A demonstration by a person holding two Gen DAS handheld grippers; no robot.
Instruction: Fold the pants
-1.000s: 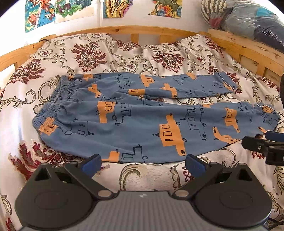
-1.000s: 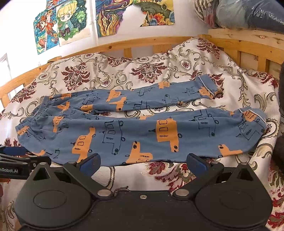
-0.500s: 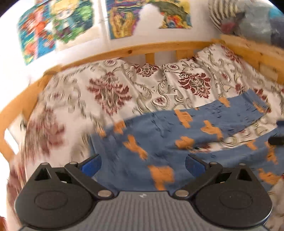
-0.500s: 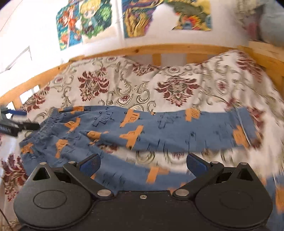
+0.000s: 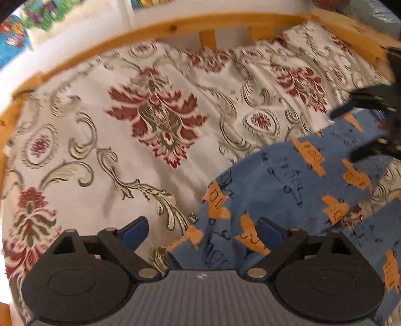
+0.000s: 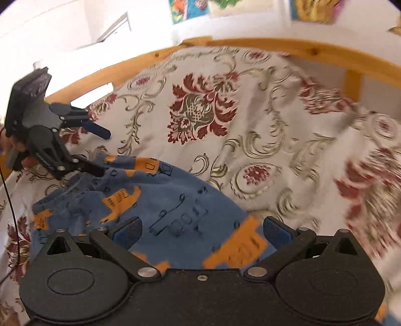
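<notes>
Blue pajama pants (image 5: 295, 185) printed with orange vehicles lie spread on a floral bedspread (image 5: 105, 140) inside a wooden bed frame (image 5: 175, 27), not yet folded as far as both wrist views show. The left gripper (image 5: 200, 229) hovers over the far corner of the waistband, its blue-padded fingers wide apart with cloth between them but not pinched. The right gripper (image 6: 200, 229) hangs over a pant leg farther right, fingers likewise spread wide, fabric lying loose beneath. Each gripper shows in the other's view: the left at the waistband on the left, the right above the leg at the right edge. Judging by this, the first fold has yet to begin; both ends need gripping first. Colourful posters (image 6: 190, 10) hang on the white wall behind the bed.
</notes>
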